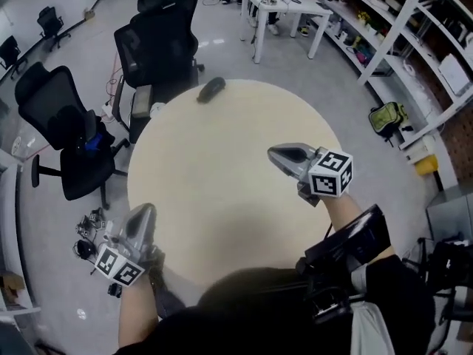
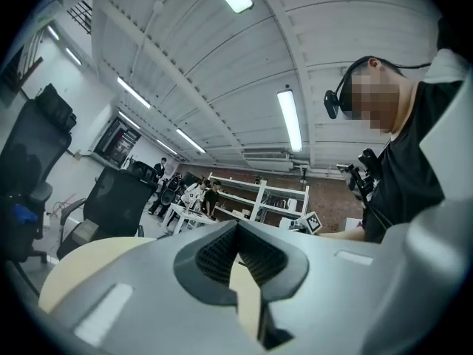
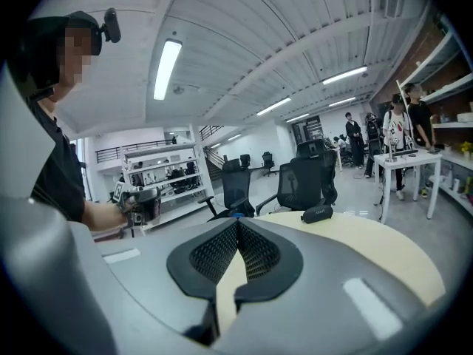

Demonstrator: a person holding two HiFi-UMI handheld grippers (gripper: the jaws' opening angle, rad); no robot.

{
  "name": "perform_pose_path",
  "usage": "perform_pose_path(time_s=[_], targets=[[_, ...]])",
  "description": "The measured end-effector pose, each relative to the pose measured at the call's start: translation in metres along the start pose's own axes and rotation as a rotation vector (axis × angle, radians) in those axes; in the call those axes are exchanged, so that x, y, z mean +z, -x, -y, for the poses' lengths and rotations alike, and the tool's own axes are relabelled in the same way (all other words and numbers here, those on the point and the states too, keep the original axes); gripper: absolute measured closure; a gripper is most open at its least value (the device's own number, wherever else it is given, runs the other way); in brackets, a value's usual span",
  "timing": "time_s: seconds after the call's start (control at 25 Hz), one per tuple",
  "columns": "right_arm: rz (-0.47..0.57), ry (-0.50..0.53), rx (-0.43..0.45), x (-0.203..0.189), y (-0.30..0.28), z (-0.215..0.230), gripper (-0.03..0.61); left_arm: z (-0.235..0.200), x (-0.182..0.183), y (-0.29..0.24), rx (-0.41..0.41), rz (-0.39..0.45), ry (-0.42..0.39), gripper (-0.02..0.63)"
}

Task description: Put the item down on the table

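Holding the left gripper (image 1: 145, 210) at the near edge of the round table (image 1: 222, 191), the right gripper (image 1: 273, 152) above it, both pinched together, empty; leaving the dark item (image 1: 211, 89) lying at the far edge, well apart.

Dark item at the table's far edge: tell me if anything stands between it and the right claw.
Nothing visible does. Only bare table lies between the right claw, shut and empty, and the dark item lying at the far edge.
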State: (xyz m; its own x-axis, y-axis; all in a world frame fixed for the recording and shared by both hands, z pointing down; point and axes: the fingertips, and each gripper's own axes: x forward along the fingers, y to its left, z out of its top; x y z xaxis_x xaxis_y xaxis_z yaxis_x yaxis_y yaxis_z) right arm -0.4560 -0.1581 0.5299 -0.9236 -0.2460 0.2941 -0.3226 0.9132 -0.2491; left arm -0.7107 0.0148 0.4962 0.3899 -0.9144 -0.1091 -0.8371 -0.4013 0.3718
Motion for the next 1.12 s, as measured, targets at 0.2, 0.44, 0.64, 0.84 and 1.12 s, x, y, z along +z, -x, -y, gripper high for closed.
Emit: perform_pose_path(time_s=[0.2,0.44,0.64,0.84,1.12], targets=[[0.013,0.000,0.024,0.013,0.032,-0.051,0.565,0.047,0.003,0.050,0.025,-0.031,0.007,0.614],[0.039,0.047,0.079,0.015,0.105,-0.066,0.565,0.134,-0.014,0.051,0.075,-0.003,0.004,0.614],[0.044,0.010,0.142,-0.016,0.174,-0.061,0.565,0.218,-0.043,0.020,0.085,0.004,0.013,0.614],[0.034,-0.017,0.162,-0.038,0.232,-0.050,0.565,0.274,-0.064,-0.008,0.078,0.026,0.032,0.614],[0.098,0.035,0.118,-0.017,0.247,-0.077,0.565,0.283,-0.040,-0.014,-0.029,0.056,-0.002,0.614]])
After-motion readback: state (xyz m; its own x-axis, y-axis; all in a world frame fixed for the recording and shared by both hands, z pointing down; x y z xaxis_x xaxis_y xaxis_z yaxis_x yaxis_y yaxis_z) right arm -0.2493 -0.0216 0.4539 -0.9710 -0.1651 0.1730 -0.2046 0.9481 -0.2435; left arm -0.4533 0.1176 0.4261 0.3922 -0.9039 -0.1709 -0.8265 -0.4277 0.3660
